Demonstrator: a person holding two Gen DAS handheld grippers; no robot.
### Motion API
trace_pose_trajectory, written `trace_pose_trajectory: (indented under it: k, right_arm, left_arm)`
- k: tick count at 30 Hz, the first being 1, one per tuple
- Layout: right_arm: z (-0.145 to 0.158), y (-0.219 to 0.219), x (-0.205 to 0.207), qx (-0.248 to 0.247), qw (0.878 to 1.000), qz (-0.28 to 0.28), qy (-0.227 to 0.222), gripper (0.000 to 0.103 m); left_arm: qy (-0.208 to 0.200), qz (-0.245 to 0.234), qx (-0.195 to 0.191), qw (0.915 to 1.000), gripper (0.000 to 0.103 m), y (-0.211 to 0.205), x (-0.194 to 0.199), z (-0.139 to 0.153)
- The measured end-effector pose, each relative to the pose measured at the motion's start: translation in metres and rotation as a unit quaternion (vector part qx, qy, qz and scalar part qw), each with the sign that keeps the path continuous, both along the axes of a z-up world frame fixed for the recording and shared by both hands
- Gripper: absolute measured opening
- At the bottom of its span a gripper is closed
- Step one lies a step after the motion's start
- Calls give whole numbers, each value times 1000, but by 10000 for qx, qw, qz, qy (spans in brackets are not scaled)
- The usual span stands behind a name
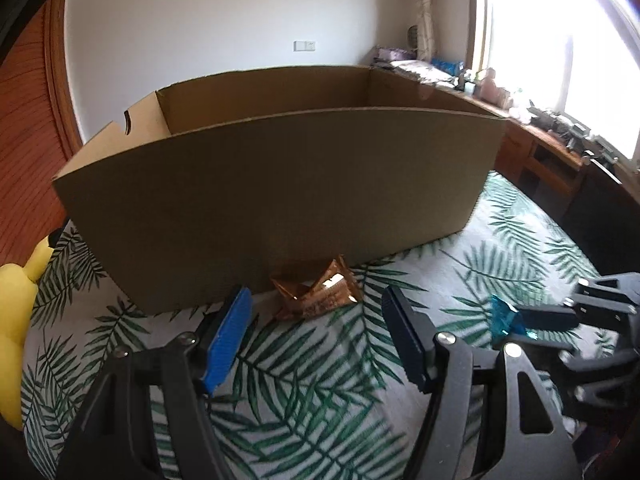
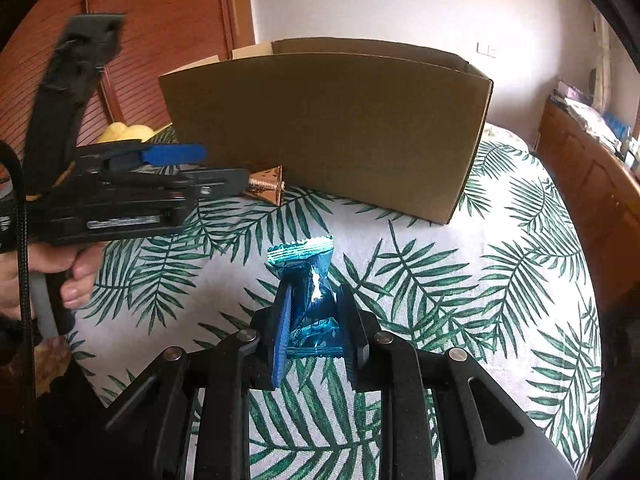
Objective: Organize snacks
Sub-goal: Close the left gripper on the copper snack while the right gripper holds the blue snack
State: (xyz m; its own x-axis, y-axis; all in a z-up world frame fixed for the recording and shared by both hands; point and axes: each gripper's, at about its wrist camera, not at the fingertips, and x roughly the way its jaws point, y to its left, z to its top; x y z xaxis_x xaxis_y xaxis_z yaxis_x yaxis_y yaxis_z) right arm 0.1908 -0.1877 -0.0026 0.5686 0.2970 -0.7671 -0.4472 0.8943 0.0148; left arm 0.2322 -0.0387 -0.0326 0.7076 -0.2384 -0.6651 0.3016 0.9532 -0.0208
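Snacks are seen on a bed covered by a palm-leaf sheet (image 2: 460, 280), in front of an open cardboard box (image 1: 280, 184). A blue foil snack packet (image 2: 310, 280) is clamped between the fingers of the right gripper (image 2: 316, 320), which are drawn in against both sides of the wrapper; the packet's crimped top edge sticks out beyond the fingertips, above the sheet. In the left wrist view the same packet is glimpsed at the right, between dark fingers.

The left gripper (image 1: 316, 320) is held with its fingers spread wide and nothing between them; its blue pads (image 1: 228, 340) point towards a copper-coloured foil packet (image 1: 320, 296), which lies on the sheet just beside the near wall of the box, close to its base. Whether the packet touches the cardboard cannot be told.

A yellow plush object (image 1: 16, 320) is seen at the left edge of the bed, and a wooden sideboard (image 2: 592, 184) stands along the right.
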Motion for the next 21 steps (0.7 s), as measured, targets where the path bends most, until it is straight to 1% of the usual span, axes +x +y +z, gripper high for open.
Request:
trace_pose_trajectory:
  k: [5,8,12,16,21]
  right_arm:
    - [-5,5,1,18,10000,5,-63,21]
    - [-9,7,1,-11,10000,-24,-52,21]
    - [-8,6,1,22,9999,-56,-82,21]
    - [-10,4,3,50,9999,-118,-58,21]
    - [-10,3,4,-1,9998,-162,-98,21]
  left_arm:
    - [229,223,-80,9995,67,1,17,-10]
    - [317,263,-102,9991,67,-1,25,-13]
    - [387,304,-170,9986,67,-3,32,-14]
    - [469,282,-73,9985,67,-12,36,-17]
    - [510,381,94,9979,67,-23,43,-18]
